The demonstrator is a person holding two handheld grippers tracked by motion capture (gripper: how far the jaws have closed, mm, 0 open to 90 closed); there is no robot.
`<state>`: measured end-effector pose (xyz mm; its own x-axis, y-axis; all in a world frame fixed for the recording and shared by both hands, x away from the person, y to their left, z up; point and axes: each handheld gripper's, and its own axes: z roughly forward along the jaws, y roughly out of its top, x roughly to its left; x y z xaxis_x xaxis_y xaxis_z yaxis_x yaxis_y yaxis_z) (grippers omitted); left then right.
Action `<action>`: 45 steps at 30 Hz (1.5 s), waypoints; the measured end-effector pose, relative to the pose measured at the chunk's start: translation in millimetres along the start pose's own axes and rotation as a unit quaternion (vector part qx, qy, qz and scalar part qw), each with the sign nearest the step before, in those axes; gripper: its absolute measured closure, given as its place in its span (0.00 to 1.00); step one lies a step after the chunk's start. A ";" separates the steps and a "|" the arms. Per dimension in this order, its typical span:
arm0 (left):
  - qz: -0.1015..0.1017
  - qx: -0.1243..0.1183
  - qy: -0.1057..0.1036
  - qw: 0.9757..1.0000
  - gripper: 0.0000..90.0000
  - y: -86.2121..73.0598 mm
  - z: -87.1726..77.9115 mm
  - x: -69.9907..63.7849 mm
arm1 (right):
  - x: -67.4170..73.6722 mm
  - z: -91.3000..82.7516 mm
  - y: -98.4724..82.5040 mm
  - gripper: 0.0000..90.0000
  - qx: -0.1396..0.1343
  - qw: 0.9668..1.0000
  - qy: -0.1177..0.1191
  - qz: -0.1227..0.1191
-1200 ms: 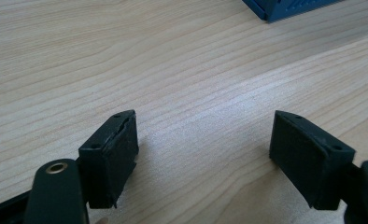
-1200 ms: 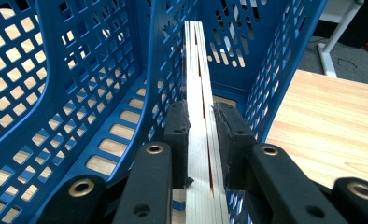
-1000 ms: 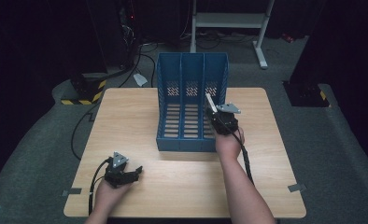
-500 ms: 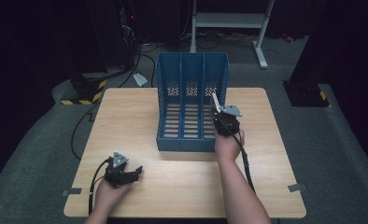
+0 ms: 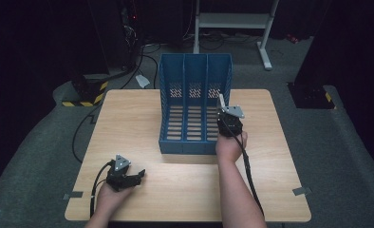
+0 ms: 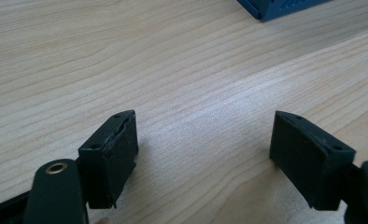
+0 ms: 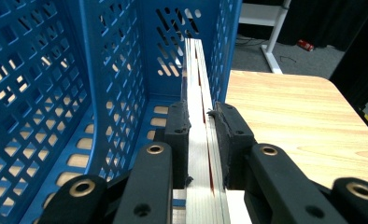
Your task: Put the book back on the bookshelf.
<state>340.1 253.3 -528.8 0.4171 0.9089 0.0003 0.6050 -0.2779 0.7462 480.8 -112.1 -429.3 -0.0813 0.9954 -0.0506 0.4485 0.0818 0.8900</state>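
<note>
While the left hand-held gripper (image 5: 136,176) rests low near the front left corner of the bench (image 5: 128,123), jaws spread wide with nothing but bare wood between them, the right hand-held gripper (image 7: 201,128) is clamped on a thin white book (image 7: 196,93), gripped by its edge. That book stands upright in the rightmost compartment of the blue file rack (image 5: 194,90), close against the rack's right wall. The rack sits at the bench's middle, toward the back.
</note>
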 end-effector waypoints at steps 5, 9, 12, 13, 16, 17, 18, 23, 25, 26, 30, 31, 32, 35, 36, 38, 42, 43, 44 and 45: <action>0.005 0.000 -0.002 1.000 0.26 0.4 0.2 0.3 | 2.2 -0.9 3.2 0.85 -0.001 1.000 -0.014 0.003; 0.006 -0.001 -0.004 1.000 0.26 0.9 1.0 -0.1 | 5.4 -1.9 1.5 0.85 -0.003 1.000 -0.026 0.000; 0.007 -0.001 -0.004 1.000 0.26 1.0 1.0 -0.2 | 6.1 -2.1 -0.3 0.84 -0.003 0.999 -0.032 0.001; 0.007 -0.001 -0.004 1.000 0.26 0.9 1.0 -0.3 | 6.1 -2.2 -0.6 0.84 -0.003 0.999 -0.033 0.002; 0.007 -0.001 -0.004 1.000 0.26 0.9 1.0 -0.4 | 6.2 -2.8 -1.6 0.84 -0.001 0.999 -0.035 0.005; 0.007 -0.001 -0.004 1.000 0.26 0.9 1.0 -0.4 | 6.4 -2.7 -2.0 0.84 -0.001 0.999 -0.036 0.008; 0.007 -0.001 -0.004 1.000 0.26 0.8 0.9 -0.5 | 6.4 -2.5 -2.4 0.84 -0.001 0.999 -0.035 0.011; 0.009 -0.002 -0.003 1.000 0.26 0.7 0.8 -0.3 | 6.0 -1.7 -5.9 0.83 0.000 1.000 -0.029 0.010; 0.011 -0.001 -0.003 1.000 0.26 0.7 0.6 0.0 | 5.1 -1.9 -6.1 0.83 -0.001 1.000 -0.027 0.013; 0.011 0.000 -0.003 1.000 0.26 0.7 0.5 0.0 | 4.6 -1.9 -6.1 0.82 -0.001 1.000 -0.025 0.012; 0.011 -0.001 -0.003 1.000 0.26 0.8 0.6 0.1 | 5.2 -3.2 -6.1 0.75 0.001 1.000 -0.012 0.011; 0.011 -0.001 -0.003 1.000 0.26 0.8 0.6 0.1 | 5.5 -4.3 -6.4 0.72 -0.001 1.000 -0.008 0.010; 0.011 0.000 -0.003 1.000 0.26 0.8 0.6 0.1 | 5.6 -5.4 -6.7 0.70 0.002 1.000 -0.004 0.007; 0.011 -0.001 -0.003 1.000 0.26 0.8 0.7 0.1 | 5.2 -10.3 -9.6 0.65 0.002 1.000 0.009 -0.004; 0.011 0.000 -0.003 1.000 0.26 0.8 0.7 0.1 | 4.9 -11.9 -10.9 0.63 0.004 1.000 0.013 -0.006; 0.011 -0.001 -0.003 1.000 0.26 0.8 0.7 0.1 | 4.3 -15.7 -13.7 0.63 0.010 1.000 0.019 -0.010; 0.011 0.000 -0.003 1.000 0.26 0.9 0.7 0.0 | 2.6 -24.0 -21.0 0.63 0.010 0.999 0.025 -0.018; 0.010 0.000 -0.003 1.000 0.26 0.9 0.7 0.0 | 2.3 -25.9 -22.8 0.63 0.010 0.999 0.024 -0.019; 0.009 0.000 -0.003 1.000 0.26 0.8 0.8 -0.3 | 2.2 -27.4 -24.4 0.63 0.010 0.999 0.025 -0.017; 0.011 0.000 -0.003 1.000 0.26 0.9 0.7 0.0 | 1.5 -28.9 -26.1 0.64 0.008 1.000 0.026 -0.015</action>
<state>341.1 252.8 -528.6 0.4334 0.9011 0.0126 0.5955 -0.2968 0.7465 443.2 -114.2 -439.5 -0.1417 0.9885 -0.0537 0.4588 0.1136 0.8813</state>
